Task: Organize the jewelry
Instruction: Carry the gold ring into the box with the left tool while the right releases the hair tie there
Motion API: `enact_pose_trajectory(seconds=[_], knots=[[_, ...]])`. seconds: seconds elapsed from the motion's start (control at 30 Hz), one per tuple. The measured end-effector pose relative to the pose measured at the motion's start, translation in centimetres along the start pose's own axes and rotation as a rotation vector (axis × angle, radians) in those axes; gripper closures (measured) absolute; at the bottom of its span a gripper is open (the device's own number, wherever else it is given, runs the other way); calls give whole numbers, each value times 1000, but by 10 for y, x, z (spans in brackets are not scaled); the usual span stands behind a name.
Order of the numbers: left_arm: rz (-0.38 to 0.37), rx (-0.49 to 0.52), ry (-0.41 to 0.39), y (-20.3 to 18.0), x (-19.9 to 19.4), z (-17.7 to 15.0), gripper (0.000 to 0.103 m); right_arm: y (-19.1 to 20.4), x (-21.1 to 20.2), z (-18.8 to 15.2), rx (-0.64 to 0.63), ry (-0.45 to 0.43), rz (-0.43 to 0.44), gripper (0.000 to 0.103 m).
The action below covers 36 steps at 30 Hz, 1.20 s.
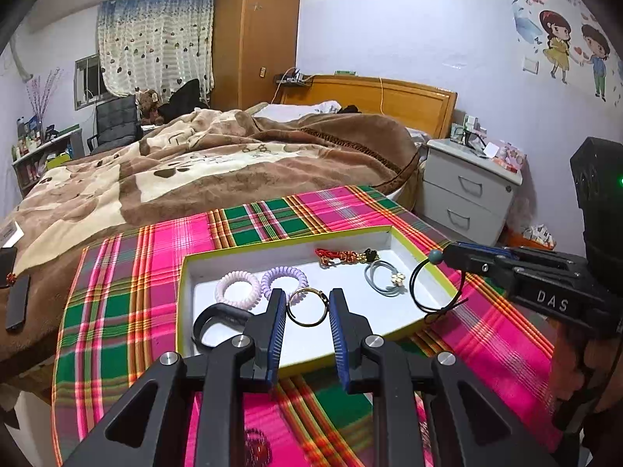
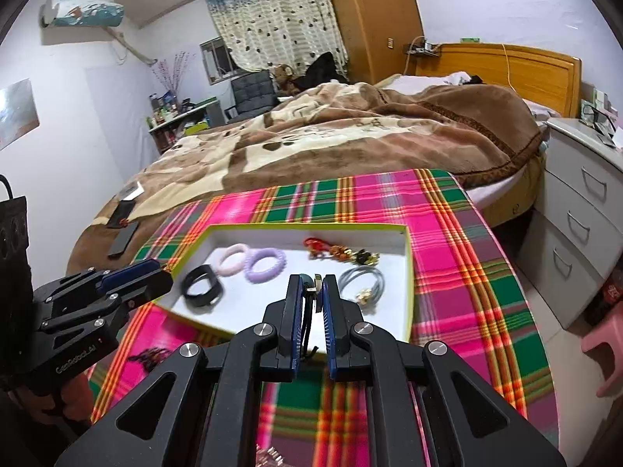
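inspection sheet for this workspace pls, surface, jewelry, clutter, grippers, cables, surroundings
surface: plaid cloth.
job's things: tray holds two coil hair ties, black band, gold ring, red-gold piece, grey tie.
clutter: dark item on the cloth, unclear.
grippers: left gripper open, empty; right gripper shut on black cord loop.
cables: yellow cable at headboard.
surroundings: bed, nightstand, wardrobe.
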<state>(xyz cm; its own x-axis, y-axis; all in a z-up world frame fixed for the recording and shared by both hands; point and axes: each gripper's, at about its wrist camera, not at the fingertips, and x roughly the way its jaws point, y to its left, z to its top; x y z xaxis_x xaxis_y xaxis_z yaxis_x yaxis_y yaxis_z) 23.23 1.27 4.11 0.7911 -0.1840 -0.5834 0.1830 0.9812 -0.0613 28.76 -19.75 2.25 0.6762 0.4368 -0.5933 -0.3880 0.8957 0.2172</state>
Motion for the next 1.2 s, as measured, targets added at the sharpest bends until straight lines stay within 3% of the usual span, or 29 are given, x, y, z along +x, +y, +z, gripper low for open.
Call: enact_pose_trajectory(seconds=[0.57,0.93,1.2], knots=[[24,4,116,9,76,-6,80,-37,57,-12,34,119,-71,93],[23,8,172,6,93,-9,80,-40,65,-17,18,152,-112,92],[28,5,214,8,103,-14,80,-35,65,-18,1,153,-114,86]])
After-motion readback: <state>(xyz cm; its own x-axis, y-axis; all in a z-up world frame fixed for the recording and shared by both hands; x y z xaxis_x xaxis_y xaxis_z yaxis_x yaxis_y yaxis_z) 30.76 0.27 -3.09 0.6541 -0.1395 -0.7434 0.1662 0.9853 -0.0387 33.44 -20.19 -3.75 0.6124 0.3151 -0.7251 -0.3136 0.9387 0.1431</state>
